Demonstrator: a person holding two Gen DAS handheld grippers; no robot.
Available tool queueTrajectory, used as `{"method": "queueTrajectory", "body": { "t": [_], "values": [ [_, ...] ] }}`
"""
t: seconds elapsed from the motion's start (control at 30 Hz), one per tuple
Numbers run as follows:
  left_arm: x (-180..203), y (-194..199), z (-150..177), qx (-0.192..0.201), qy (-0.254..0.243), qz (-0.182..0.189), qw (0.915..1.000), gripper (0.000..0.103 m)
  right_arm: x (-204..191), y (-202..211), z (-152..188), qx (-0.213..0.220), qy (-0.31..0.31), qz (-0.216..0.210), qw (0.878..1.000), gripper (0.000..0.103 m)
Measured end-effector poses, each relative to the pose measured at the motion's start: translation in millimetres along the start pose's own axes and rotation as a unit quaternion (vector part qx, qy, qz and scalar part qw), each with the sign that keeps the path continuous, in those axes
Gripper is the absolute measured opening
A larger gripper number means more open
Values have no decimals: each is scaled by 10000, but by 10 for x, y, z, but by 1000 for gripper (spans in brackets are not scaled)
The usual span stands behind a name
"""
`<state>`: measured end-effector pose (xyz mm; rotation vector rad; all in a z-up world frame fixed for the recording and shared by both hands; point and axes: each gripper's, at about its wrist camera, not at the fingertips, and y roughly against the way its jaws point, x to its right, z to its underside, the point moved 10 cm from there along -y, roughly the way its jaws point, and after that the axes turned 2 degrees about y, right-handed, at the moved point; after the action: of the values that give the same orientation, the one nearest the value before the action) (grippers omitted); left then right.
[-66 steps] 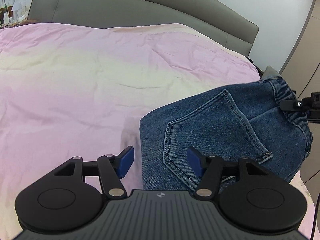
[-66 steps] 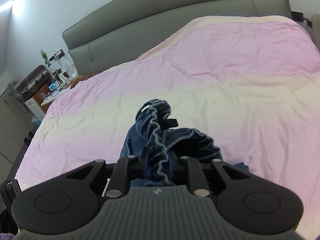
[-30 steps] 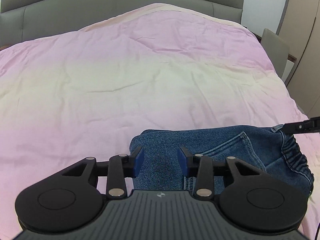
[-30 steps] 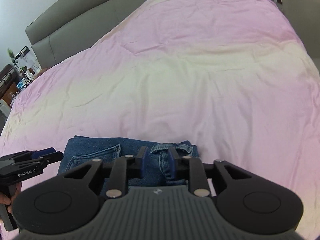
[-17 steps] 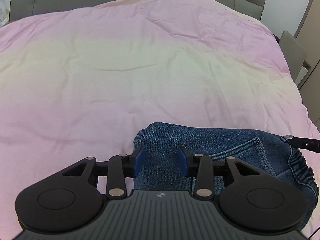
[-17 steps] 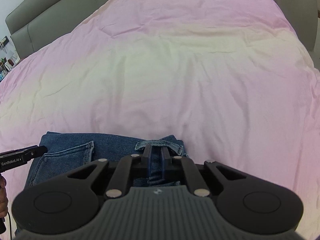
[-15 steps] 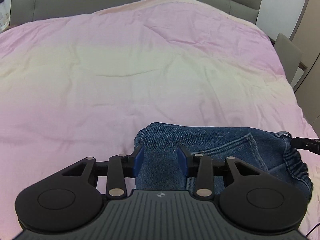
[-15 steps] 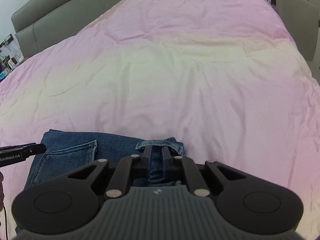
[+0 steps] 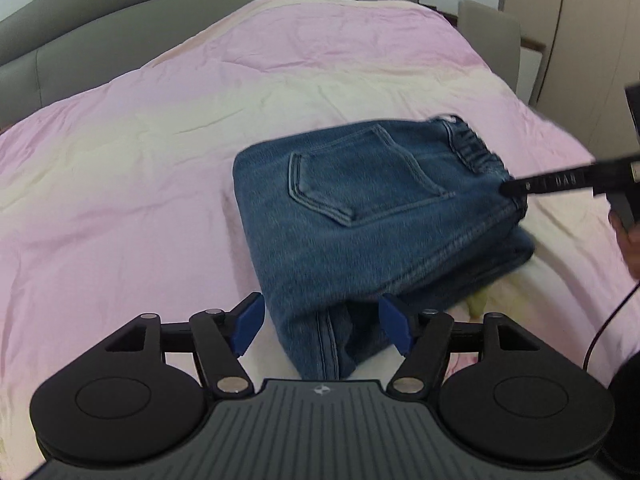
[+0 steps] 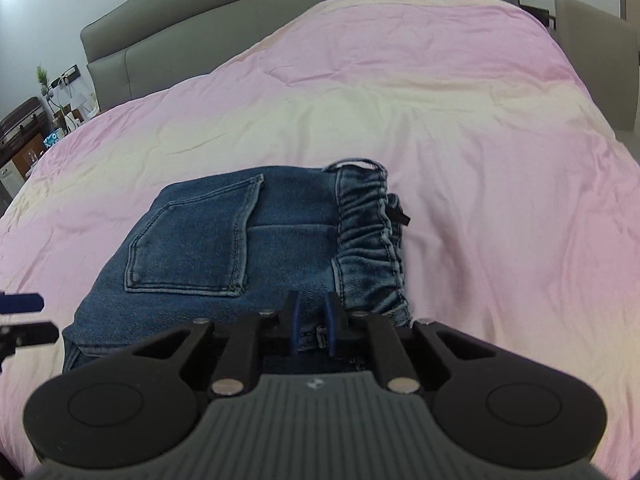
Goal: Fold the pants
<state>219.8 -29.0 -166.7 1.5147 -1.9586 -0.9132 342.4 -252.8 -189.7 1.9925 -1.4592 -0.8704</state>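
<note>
The folded blue jeans (image 9: 360, 220) lie on the pink bed cover, back pocket up, elastic waistband at the right. My left gripper (image 9: 322, 326) is open, its blue pads on either side of the near folded corner without clamping it. My right gripper (image 10: 312, 320) has its jaws narrowed around the denim edge just below the waistband (image 10: 366, 236); the jeans (image 10: 224, 248) spread ahead of it. The right gripper's fingers (image 9: 560, 182) show at the right of the left wrist view, at the waistband. The left gripper's tip (image 10: 22, 304) shows at the left edge of the right wrist view.
The pink and cream bed cover (image 9: 140, 160) stretches all around the jeans. A grey padded headboard (image 10: 240, 28) runs along the back. A grey chair (image 9: 490, 36) and wardrobe stand at the right. A cluttered bedside table (image 10: 36, 136) is at the far left.
The left gripper has opened and let go of the jeans' fold and pulled back. The jeans now lie flat on the bed, farther from both cameras. The right gripper still holds near the waistband.
</note>
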Motion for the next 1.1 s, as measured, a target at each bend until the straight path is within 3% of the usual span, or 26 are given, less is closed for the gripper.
{"method": "queueTrajectory", "body": {
  "t": [0.13,0.17,0.2,0.27,0.33,0.43,0.5,0.6,0.73,0.87,1.03,1.1],
  "values": [
    [69,-211,188,-184,-143,-211,9995,79,123,-129,57,-144,-527,-139,9984,0],
    [58,-267,218,-180,-101,-286,9994,75,125,-144,43,-180,-622,-165,9978,0],
    [37,-310,218,-181,-11,-361,9992,62,123,-147,41,-199,-625,-159,9977,0],
    [-46,-346,208,-153,233,-486,9984,44,72,-142,51,-220,-452,-81,9987,0],
    [-88,-314,199,-174,189,-477,9985,35,38,-145,55,-227,-264,-3,9994,0],
    [-86,-200,206,-193,-675,-535,9961,19,35,-169,49,-286,-197,39,9994,0],
    [-32,-157,279,-263,-1607,-659,9845,13,43,-188,43,-329,-168,44,9993,0],
    [-32,-242,431,-431,-2234,-646,9716,12,59,-226,43,-413,-229,-26,9989,0],
    [4,-408,606,-557,-2450,-583,9662,12,96,-296,73,-531,-337,-123,9979,0],
    [-71,-494,631,-698,-2169,-427,9728,12,120,-368,168,-603,-301,-210,9975,0],
    [-76,-428,487,-727,-2173,-316,9729,15,150,-354,192,-592,-410,-167,9973,0],
    [-131,-352,337,-713,-1786,-115,9813,26,149,-345,155,-638,-477,-112,9968,0]
  ]
}}
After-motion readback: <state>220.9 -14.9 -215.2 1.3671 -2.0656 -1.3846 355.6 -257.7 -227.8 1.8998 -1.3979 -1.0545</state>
